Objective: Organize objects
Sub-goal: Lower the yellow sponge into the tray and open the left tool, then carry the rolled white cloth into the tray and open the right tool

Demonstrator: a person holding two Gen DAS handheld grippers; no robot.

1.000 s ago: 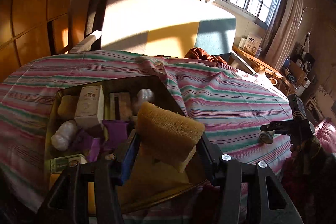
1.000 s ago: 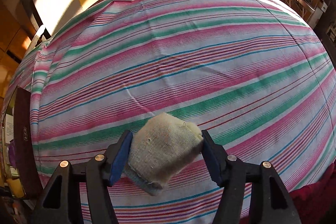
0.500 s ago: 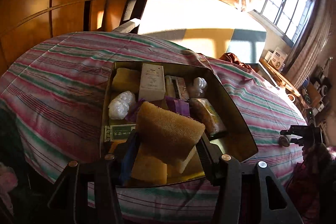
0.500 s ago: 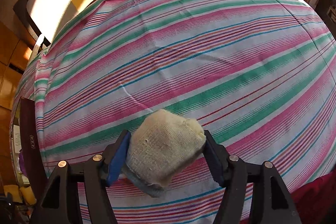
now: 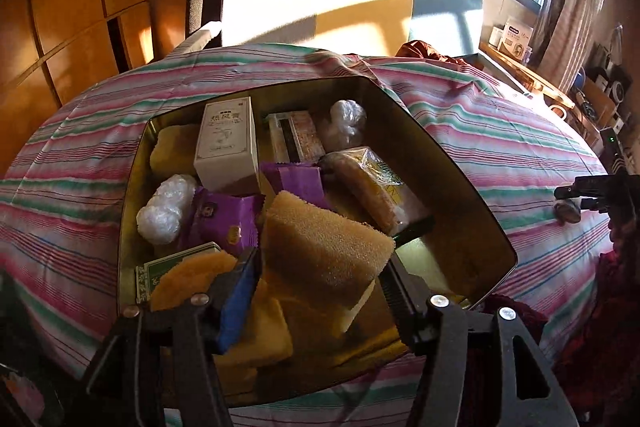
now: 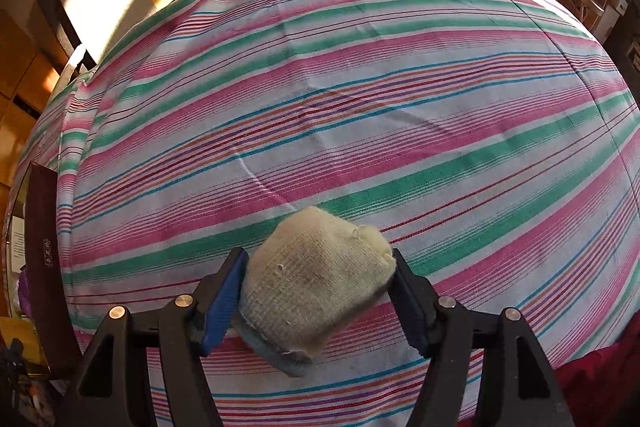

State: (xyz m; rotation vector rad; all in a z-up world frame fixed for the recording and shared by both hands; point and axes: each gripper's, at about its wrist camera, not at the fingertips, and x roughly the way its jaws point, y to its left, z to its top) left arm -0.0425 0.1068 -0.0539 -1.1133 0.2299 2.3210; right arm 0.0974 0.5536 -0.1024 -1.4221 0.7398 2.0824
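My left gripper (image 5: 320, 267) is shut on a tan sponge (image 5: 324, 247) and holds it over the near part of an open metal tin (image 5: 460, 179). The tin holds a white box (image 5: 228, 143), purple packets (image 5: 224, 219), wrapped white balls (image 5: 166, 209), a bagged yellow cake (image 5: 376, 187) and more yellow sponges (image 5: 256, 331). My right gripper (image 6: 318, 291) is shut on a rolled beige sock (image 6: 316, 283) just above the striped cloth (image 6: 360, 107). The right gripper also shows at the far right of the left wrist view (image 5: 576, 199).
The tin's dark side wall (image 6: 40, 247) shows at the left edge of the right wrist view. A chair (image 5: 320, 7) stands behind the table. A cluttered wooden shelf (image 5: 532, 75) and window lie at the back right. Red cloth (image 6: 592, 379) lies at the table's near right edge.
My left gripper has drawn in over the tin with the sponge, and the tin now fills more of the view. My right gripper shifted slightly over the cloth, still holding the sock.
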